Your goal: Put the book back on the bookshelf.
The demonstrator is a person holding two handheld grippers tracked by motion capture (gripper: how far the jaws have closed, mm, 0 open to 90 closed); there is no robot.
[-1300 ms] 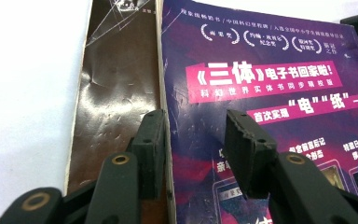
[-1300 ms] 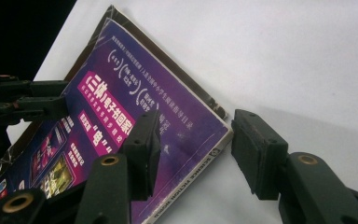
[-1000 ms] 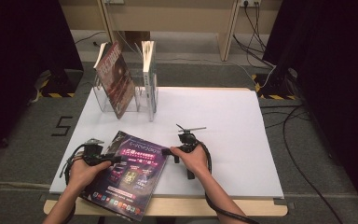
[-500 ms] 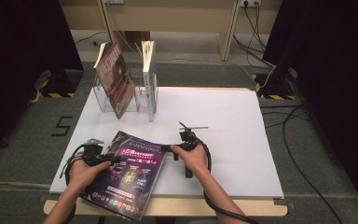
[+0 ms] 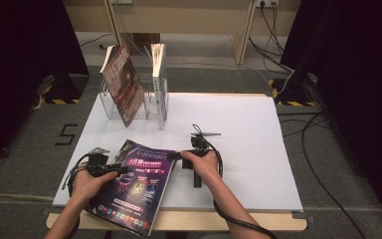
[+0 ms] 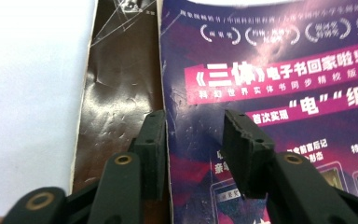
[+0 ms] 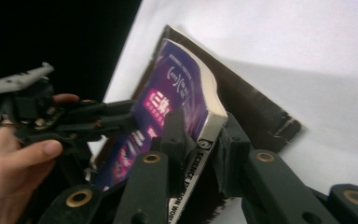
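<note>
A thick book with a purple cover [image 5: 139,184] lies at the table's front left, over a dark brown sheet [image 6: 116,93]. My right gripper [image 5: 176,156] comes in from the right. In the right gripper view its jaws have just been closing on the book's white spine [image 7: 205,149], with one pad on the cover and the other beneath. That edge is raised off the brown sheet [image 7: 261,107]. My left gripper [image 5: 122,169] rests at the book's left edge. Its jaws [image 6: 193,126] stand apart over the cover [image 6: 270,70], pinching nothing.
A clear rack [image 5: 154,107] at the back left holds a leaning red book [image 5: 124,82] and an upright book [image 5: 158,74]. The white tabletop [image 5: 248,139] stretches bare to the right. The purple book's near corner overhangs the front edge. Cables lie on the floor.
The right hand has edged slightly toward the book's right edge. The left hand and the book stay where they were.
</note>
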